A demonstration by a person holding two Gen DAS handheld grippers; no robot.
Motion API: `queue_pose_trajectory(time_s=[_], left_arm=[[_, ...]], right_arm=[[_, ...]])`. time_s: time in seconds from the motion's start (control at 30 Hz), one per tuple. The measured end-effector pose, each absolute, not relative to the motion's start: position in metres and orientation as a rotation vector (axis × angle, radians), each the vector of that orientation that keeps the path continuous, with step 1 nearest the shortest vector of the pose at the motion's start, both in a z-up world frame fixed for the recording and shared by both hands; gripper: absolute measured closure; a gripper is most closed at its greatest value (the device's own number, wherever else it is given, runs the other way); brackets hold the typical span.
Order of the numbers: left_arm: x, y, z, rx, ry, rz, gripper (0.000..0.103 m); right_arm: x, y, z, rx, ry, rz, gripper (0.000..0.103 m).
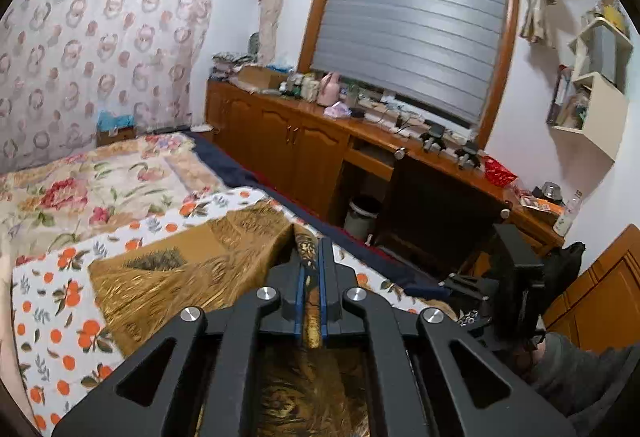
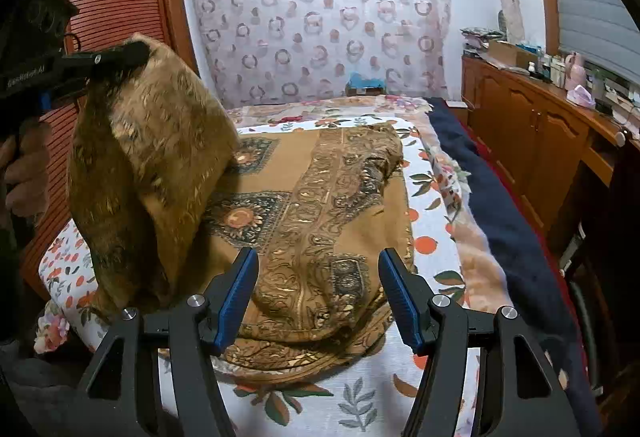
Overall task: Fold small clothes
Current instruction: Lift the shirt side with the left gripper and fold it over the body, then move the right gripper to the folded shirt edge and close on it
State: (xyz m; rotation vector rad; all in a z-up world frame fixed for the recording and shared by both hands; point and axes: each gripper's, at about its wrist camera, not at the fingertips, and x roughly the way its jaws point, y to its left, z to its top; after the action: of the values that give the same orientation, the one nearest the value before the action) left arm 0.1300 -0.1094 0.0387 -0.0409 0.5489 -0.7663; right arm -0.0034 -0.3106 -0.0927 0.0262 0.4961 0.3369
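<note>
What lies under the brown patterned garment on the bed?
The brown patterned garment rests on a white sheet printed with oranges and leaves, which shows around its edges. The left gripper lifts one corner. What the sheet covers beneath the garment cannot be seen.

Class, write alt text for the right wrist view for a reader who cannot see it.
The left gripper lifts one side of a brown patterned garment off a flower-print bed cover. The right gripper hovers open above the garment's near edge.

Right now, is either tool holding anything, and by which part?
The left tool is shut on a raised edge of the brown patterned cloth, lifting that side off the bed. The right tool is open, holding nothing.
</note>
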Motion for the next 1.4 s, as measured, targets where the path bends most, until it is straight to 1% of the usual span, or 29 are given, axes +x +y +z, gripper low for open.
queue_pose_trajectory(time_s=[0.07, 0.1, 0.13, 0.17, 0.2, 0.23, 0.33, 0.7, 0.93, 1.27, 1.4], left_arm=[[0.136, -0.107, 0.032, -0.026, 0.595, -0.745, 0.081], [0.136, -0.105, 0.030, -0.018, 0.595, -0.728, 0.063], [0.135, -0.103, 0.029, -0.015, 0.587, -0.716, 0.049], [0.135, -0.099, 0.028, -0.010, 0.583, -0.708, 0.043], [0.133, -0.096, 0.026, -0.010, 0.586, -0.705, 0.032], [0.132, -0.092, 0.025, -0.013, 0.587, -0.699, 0.025], [0.128, -0.075, 0.023, -0.011, 0.561, -0.639, 0.024], [0.115, -0.027, -0.008, -0.002, 0.595, -0.462, 0.024], [0.117, -0.010, -0.023, -0.027, 0.605, -0.412, 0.024], [0.117, -0.004, -0.035, -0.032, 0.622, -0.384, 0.024], [0.114, -0.004, -0.040, -0.015, 0.628, -0.366, 0.024]], right_arm=[[-0.001, -0.307, -0.095, 0.025, 0.497, 0.337, 0.039], [0.000, -0.305, -0.096, 0.025, 0.498, 0.337, 0.039], [0.002, -0.302, -0.097, 0.025, 0.500, 0.338, 0.039], [0.002, -0.301, -0.097, 0.024, 0.500, 0.340, 0.039], [0.002, -0.301, -0.094, 0.022, 0.500, 0.341, 0.039], [0.003, -0.298, -0.094, 0.017, 0.500, 0.342, 0.039], [0.006, -0.297, -0.088, 0.008, 0.496, 0.354, 0.039], [0.035, -0.265, -0.075, -0.104, 0.448, 0.403, 0.039], [0.071, -0.246, -0.091, -0.171, 0.534, 0.403, 0.039], [0.075, -0.247, -0.095, -0.201, 0.583, 0.386, 0.039], [0.082, -0.242, -0.104, -0.232, 0.640, 0.382, 0.039]])
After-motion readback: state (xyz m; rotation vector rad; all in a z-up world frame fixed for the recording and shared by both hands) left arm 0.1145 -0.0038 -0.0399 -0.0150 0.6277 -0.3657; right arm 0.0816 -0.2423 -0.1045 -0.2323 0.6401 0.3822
